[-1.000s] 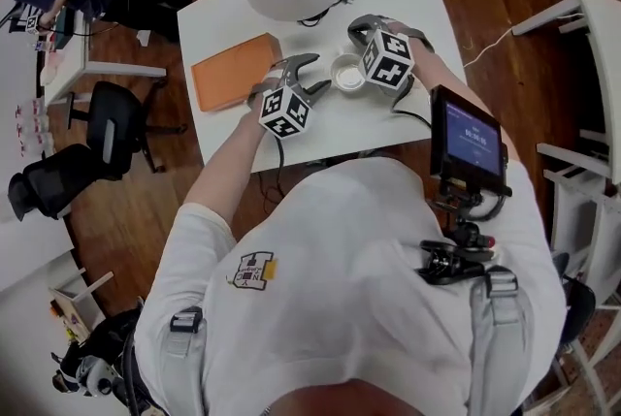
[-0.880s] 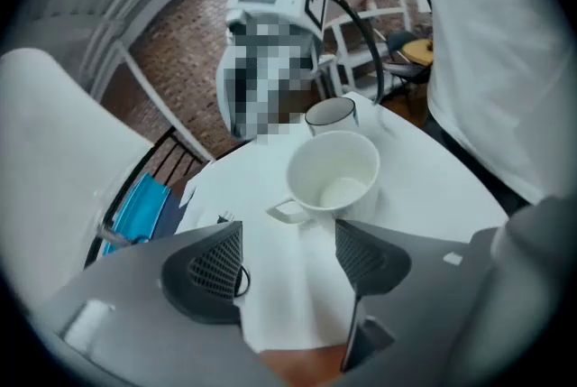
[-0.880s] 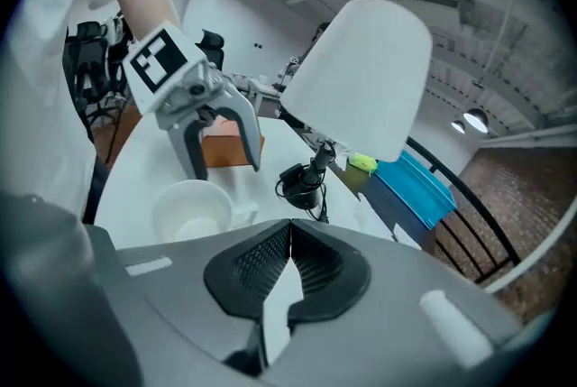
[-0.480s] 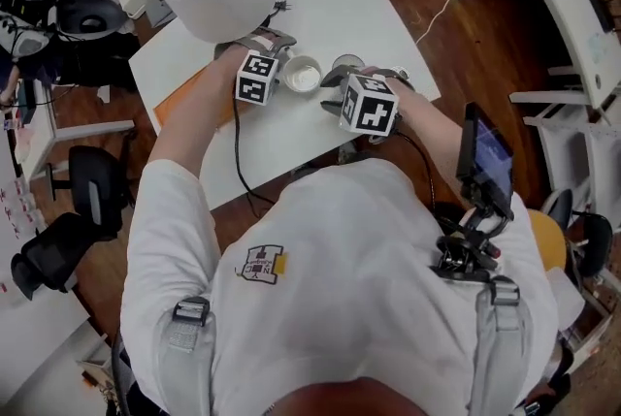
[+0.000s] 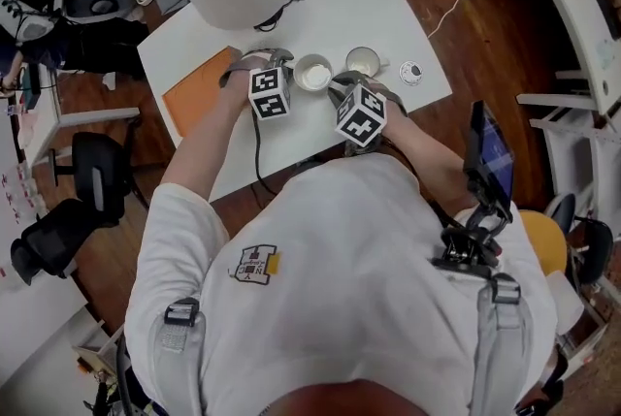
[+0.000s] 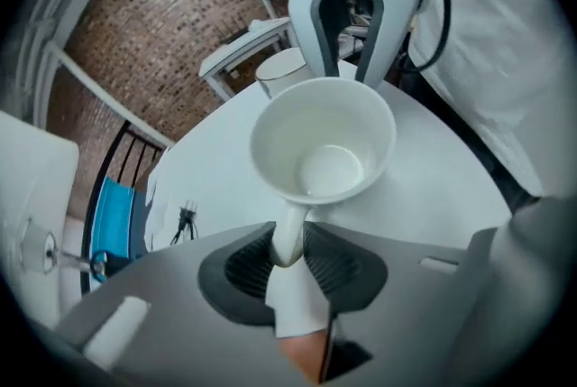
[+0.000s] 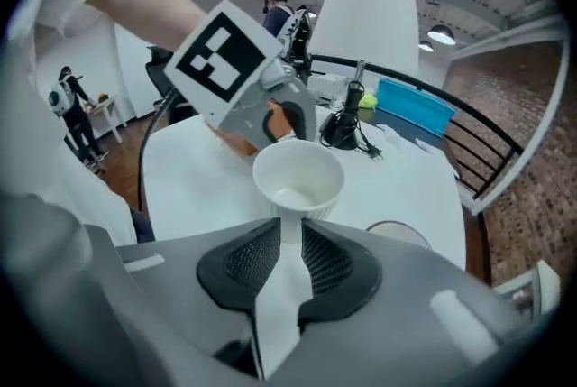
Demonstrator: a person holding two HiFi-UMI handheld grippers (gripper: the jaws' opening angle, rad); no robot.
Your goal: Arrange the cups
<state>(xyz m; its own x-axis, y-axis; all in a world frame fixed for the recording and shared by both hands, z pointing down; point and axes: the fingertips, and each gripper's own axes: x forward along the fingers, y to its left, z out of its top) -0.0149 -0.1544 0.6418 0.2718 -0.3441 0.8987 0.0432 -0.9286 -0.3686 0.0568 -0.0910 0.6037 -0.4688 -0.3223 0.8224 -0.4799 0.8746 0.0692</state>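
Your left gripper (image 6: 288, 236) is clenched on the handle (image 6: 294, 212) of the white cup (image 6: 325, 137), its jaws having just closed in on it. The bowl sits straight ahead of the jaw tips, on or low over the white table (image 5: 388, 7); I cannot tell which. Your right gripper (image 7: 290, 232) faces that same cup from the far side, the rim just beyond its tips. Its jaws have just been closing and stand a narrow slit apart, released, with only tabletop showing through the slit. A second cup (image 5: 363, 61) stands just right of the right gripper's tips, near the first but apart from it.
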